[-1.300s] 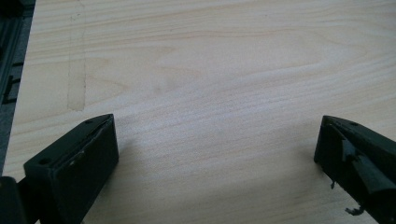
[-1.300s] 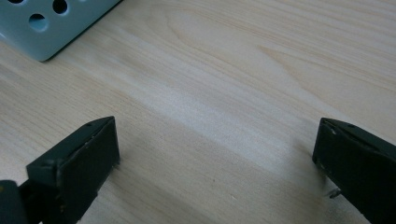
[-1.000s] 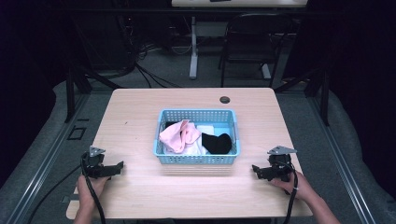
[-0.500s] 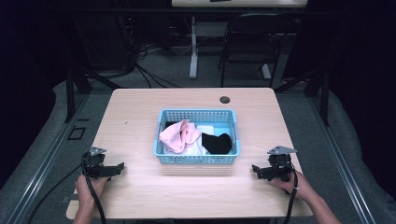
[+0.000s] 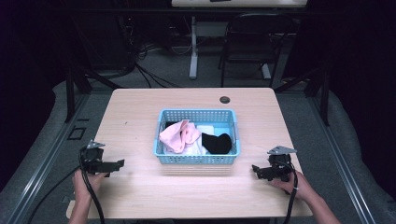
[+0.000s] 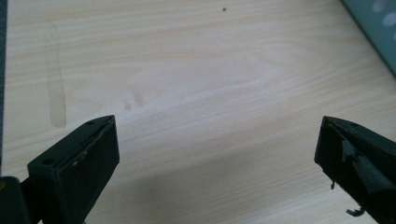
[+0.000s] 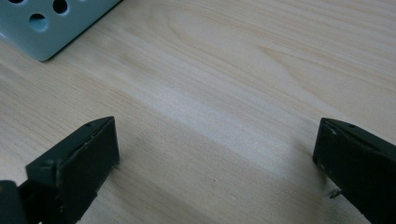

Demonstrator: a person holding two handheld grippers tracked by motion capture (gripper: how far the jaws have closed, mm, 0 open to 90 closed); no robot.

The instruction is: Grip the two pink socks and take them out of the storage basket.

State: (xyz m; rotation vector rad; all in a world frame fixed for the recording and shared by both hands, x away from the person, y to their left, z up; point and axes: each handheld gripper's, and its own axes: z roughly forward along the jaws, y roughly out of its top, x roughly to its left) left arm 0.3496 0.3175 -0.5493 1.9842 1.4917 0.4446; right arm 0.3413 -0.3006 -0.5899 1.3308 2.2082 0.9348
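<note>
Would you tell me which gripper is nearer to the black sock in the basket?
Right. The right gripper sits just off the blue basket's near right corner, close to the black sock; the left gripper lies beyond the basket's far side, past the pink cloth.

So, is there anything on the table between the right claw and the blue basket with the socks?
Nothing visible: only bare table lies between the open right claw and the blue basket.

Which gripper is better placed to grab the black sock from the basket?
Right. The black sock lies in the basket's right half, nearer the right gripper; both sit open.
</note>
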